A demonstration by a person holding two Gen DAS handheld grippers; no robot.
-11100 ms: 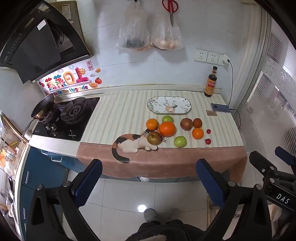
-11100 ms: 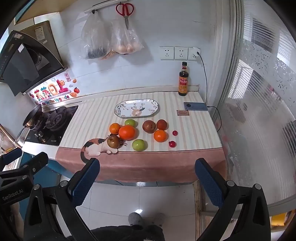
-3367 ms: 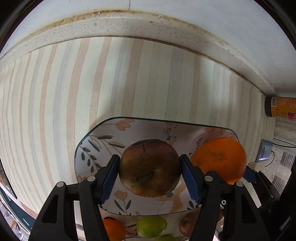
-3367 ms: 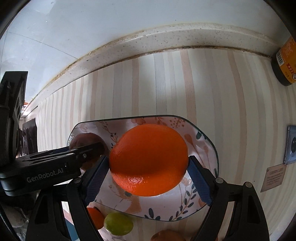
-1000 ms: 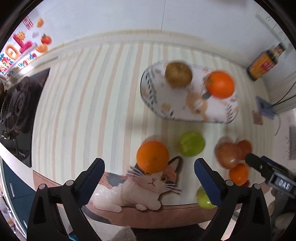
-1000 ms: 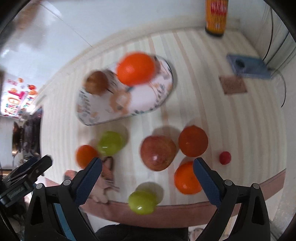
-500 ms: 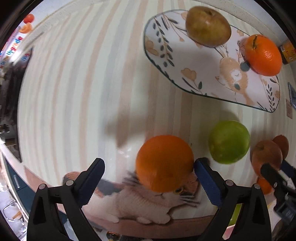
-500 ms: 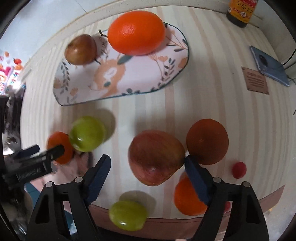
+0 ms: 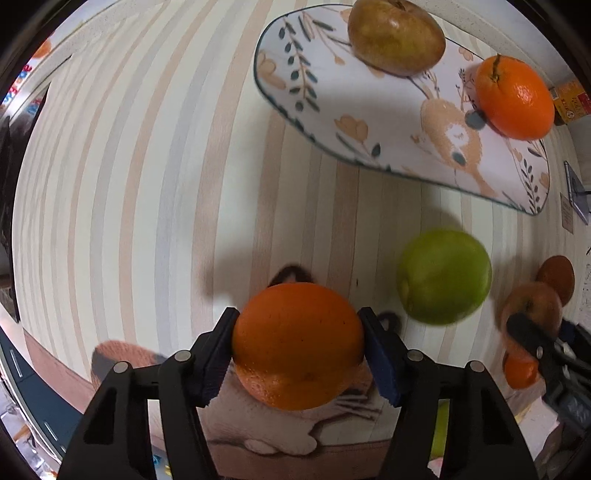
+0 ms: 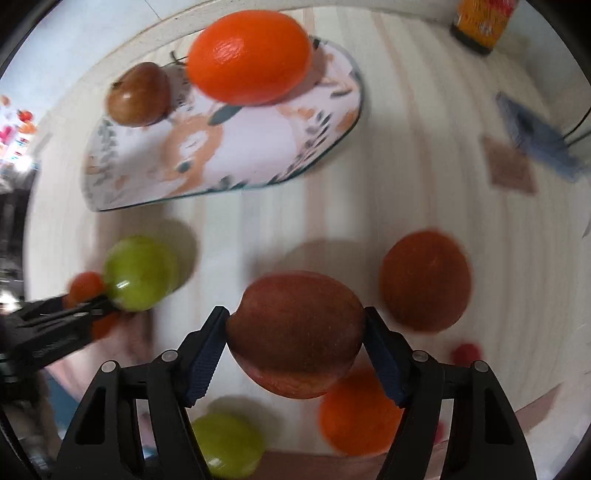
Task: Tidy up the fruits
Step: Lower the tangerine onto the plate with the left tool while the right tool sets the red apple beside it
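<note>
My left gripper (image 9: 299,350) is shut on an orange (image 9: 297,345) just above the cat picture on the striped counter. My right gripper (image 10: 297,350) is shut on a red apple (image 10: 295,332). The patterned plate (image 9: 388,122) lies beyond, holding a brownish apple (image 9: 397,35) and a large orange (image 9: 513,98); the plate (image 10: 229,158) also shows in the right wrist view with the same two fruits. A green apple (image 9: 443,277) lies on the counter right of my left gripper.
On the counter by the right gripper lie a dark orange fruit (image 10: 424,280), an orange (image 10: 358,417), a green apple (image 10: 225,446) and a small red fruit (image 10: 467,352). A sauce bottle (image 10: 480,22) and a phone (image 10: 535,140) sit at the back right.
Both grippers moved down and forward and closed: the left now grips the orange, the right now grips the red apple. Half a second ago both stood open around them.
</note>
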